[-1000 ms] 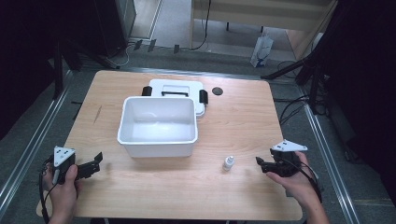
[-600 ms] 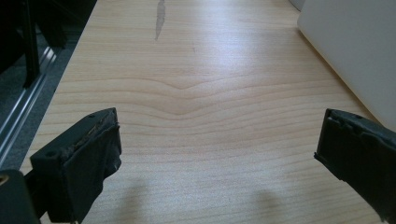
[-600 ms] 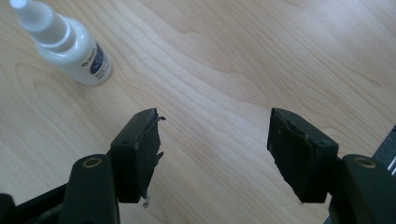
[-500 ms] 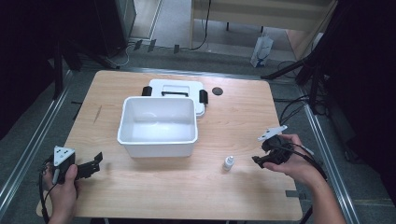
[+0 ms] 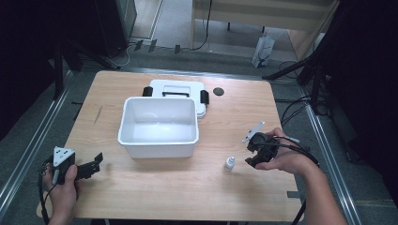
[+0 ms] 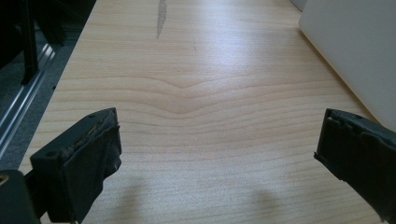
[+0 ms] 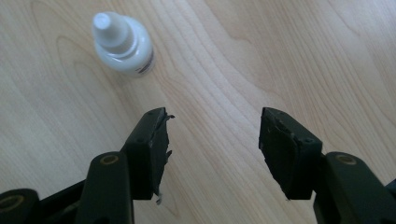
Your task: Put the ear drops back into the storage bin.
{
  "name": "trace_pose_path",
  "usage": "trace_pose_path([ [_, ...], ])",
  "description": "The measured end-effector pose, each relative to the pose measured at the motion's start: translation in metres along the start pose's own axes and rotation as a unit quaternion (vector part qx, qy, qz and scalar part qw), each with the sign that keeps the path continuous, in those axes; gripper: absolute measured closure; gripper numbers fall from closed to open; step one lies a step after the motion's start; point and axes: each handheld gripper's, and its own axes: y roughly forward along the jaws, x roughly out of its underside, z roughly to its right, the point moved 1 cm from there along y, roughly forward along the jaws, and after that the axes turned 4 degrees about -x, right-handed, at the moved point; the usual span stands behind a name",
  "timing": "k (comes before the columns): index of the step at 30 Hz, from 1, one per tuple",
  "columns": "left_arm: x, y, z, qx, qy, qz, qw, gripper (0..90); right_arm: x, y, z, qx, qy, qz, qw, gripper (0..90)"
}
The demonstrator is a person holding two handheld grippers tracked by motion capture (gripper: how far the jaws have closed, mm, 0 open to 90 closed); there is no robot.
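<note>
Looks like a lab or test bay set up for recording, not a home: a bare light-wood table (image 5: 155, 197) sits inside a metal rail frame (image 5: 28, 154) on a grey floor (image 5: 178, 28), with black stands (image 5: 324, 51) at the dark edges. Loose black cables (image 5: 293, 110) run across the floor, and a pale wooden bench (image 5: 263, 11) stands behind with a white bag (image 5: 263, 49) against it.

Table (image 5: 155, 197): pale wood, smooth, matt. Bottle (image 7: 123, 44) & tub (image 5: 157, 126): white plastic, glossy. Gripper pads (image 7: 159, 140): black, rough, frayed.
</note>
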Motion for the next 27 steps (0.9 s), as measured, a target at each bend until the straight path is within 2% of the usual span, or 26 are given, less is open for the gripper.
trace_pose_path([
  [2, 0.0, 0.0, 0.0, -0.001, 0.0, 0.001, 1.0, 0.7, -0.005, 0.001, -0.004, 0.002, -0.016, -0.016, 0.9997, 43.1],
  [3, 0.0, 0.0, 0.0, -0.001, 0.0, 0.001, 1.0, 0.7, -0.005, 0.001, -0.004, 0.002, -0.016, -0.016, 0.9997, 43.1],
  [6, 0.0, 0.0, 0.0, -0.001, -0.001, 0.002, 1.0, 0.7, -0.014, 0.0, -0.01, -0.002, -0.042, -0.023, 0.9988, 44.5],
  [9, 0.0, 0.0, 0.0, -0.001, -0.002, 0.002, 1.0, 0.7, -0.018, -0.001, -0.013, -0.002, -0.05, -0.027, 0.9983, 45.8],
  [16, 0.0, 0.0, 0.0, 0.0, -0.001, 0.0, 1.0, 0.7, -0.033, 0.004, -0.022, -0.03, -0.089, -0.054, 0.9941, 52.3],
  [22, 0.0, 0.0, 0.0, 0.001, -0.001, 0.001, 1.0, 0.7, -0.045, 0.006, -0.03, -0.045, -0.105, -0.053, 0.992, 57.2],
  [27, 0.0, 0.0, -0.001, 0.002, -0.002, 0.001, 1.0, 0.7, -0.051, 0.01, -0.033, -0.056, -0.109, -0.06, 0.9906, 60.5],
])
